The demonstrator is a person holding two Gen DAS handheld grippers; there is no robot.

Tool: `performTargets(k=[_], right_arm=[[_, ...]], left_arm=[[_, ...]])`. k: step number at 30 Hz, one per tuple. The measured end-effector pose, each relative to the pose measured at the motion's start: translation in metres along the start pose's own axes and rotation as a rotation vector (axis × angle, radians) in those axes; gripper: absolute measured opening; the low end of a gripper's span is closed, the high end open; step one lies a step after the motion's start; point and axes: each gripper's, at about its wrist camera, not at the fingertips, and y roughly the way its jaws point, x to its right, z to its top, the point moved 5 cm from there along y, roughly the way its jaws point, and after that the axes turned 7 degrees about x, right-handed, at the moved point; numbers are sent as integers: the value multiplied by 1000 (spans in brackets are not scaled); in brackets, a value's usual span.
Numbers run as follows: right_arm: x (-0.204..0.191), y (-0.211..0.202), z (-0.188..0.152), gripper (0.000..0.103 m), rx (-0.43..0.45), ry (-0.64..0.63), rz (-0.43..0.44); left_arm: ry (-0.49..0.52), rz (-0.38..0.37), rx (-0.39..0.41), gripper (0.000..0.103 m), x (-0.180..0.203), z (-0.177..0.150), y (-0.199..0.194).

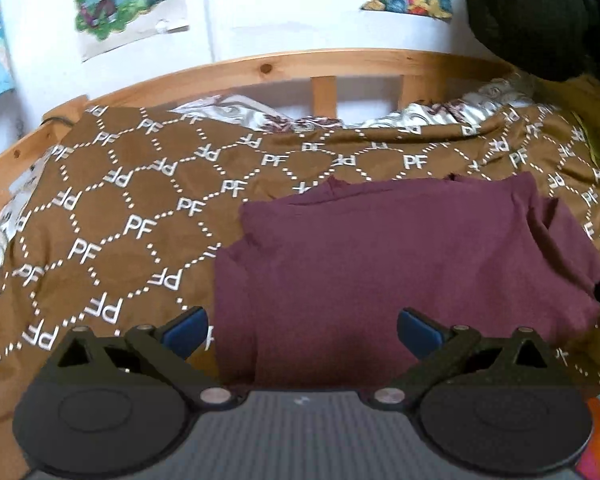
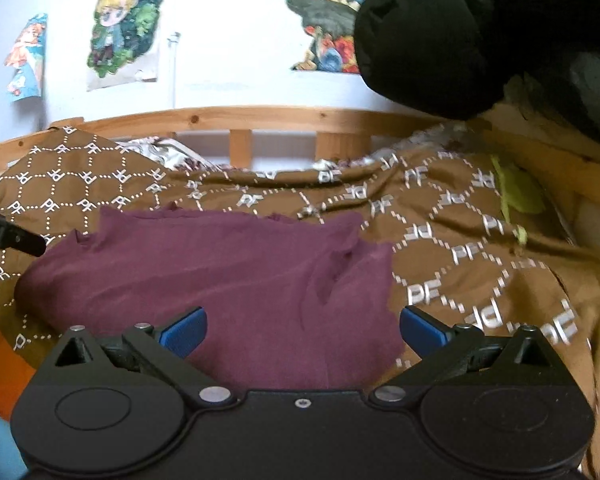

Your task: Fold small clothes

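My left tongs (image 1: 302,330) are released, blue pads spread wide, holding nothing. My right tongs (image 2: 303,330) are likewise released and empty. Both hover above the near edge of the maroon garment (image 1: 400,264), which lies partly folded and wrinkled on the brown patterned bedspread (image 1: 140,208). In the right wrist view, the garment (image 2: 220,280) sits left of centre. Beyond the bedspread stands the wooden bed rail (image 1: 324,88), with posters (image 2: 124,28) on the white wall.
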Motion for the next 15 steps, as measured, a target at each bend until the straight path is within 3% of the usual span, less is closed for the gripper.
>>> performTargets(k=[3,5,9,13,15], right_arm=[[-1,23,8,82,-33,-19,25],[-1,41,10,63,-49,-35,15],[4,79,6,41,-135,-27,-20],[16,93,-4,5,-175,17,-74],[23,88,-8,3,-162,39,-95]], left_arm=[[-51,6,-11,102,-7,-6,5],[-71,11,-32,102,-11,-11,11],[-77,10,-64,102,-20,-17,17],[-85,23,-58,102,-31,-21,13],[-102,33,-61,102,-38,-23,12]])
